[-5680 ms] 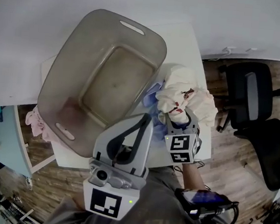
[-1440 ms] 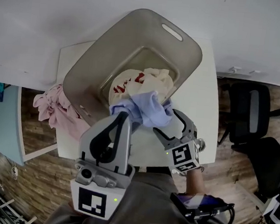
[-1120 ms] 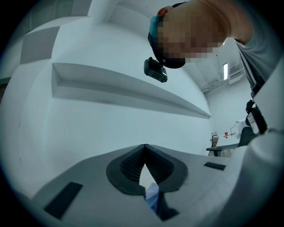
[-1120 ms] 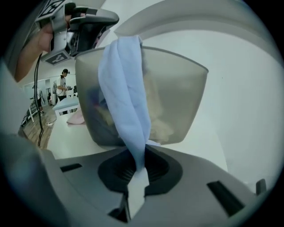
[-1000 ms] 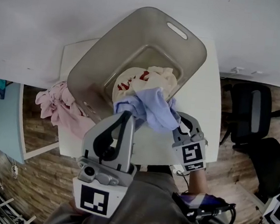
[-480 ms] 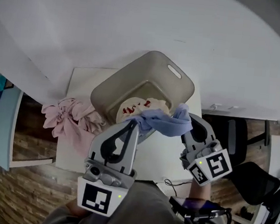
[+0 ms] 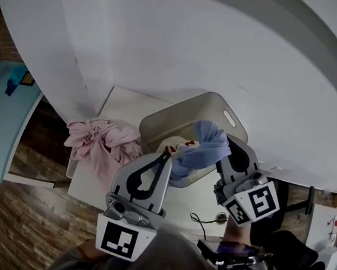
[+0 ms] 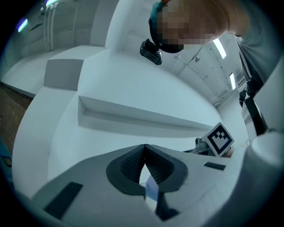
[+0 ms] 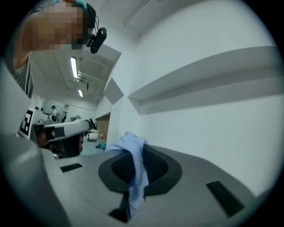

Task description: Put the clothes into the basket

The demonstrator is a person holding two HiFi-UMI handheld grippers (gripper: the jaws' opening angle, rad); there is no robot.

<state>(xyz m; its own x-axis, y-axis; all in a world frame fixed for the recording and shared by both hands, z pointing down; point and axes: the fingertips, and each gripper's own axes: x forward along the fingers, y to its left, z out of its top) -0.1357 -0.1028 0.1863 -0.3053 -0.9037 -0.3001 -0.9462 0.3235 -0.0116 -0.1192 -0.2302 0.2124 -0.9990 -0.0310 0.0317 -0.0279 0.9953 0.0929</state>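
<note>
A light blue garment point(image 7: 201, 150) hangs stretched between my two grippers, above the near right part of the grey plastic basket point(image 7: 158, 122). My left gripper point(image 7: 168, 154) is shut on the garment's left end; in the left gripper view a strip of the blue garment point(image 8: 151, 191) shows between its closed jaws point(image 8: 145, 148). My right gripper point(image 7: 225, 143) is shut on the right end, and the blue garment point(image 9: 134, 165) drapes over its pads. A cream garment with red print point(image 7: 176, 145) lies inside the basket. A pink garment point(image 7: 101, 140) is bunched at the table's left edge.
The basket stands on a white table point(image 7: 126, 101) against a white wall. A cable point(image 7: 199, 219) lies at the table's near edge. A light blue surface point(image 7: 4, 115) is at the far left over wood flooring. Both gripper views point up at walls and ceiling.
Both grippers have carried the blue garment up and a little to the right over the basket. The head view has pulled back, so table and basket look smaller.
</note>
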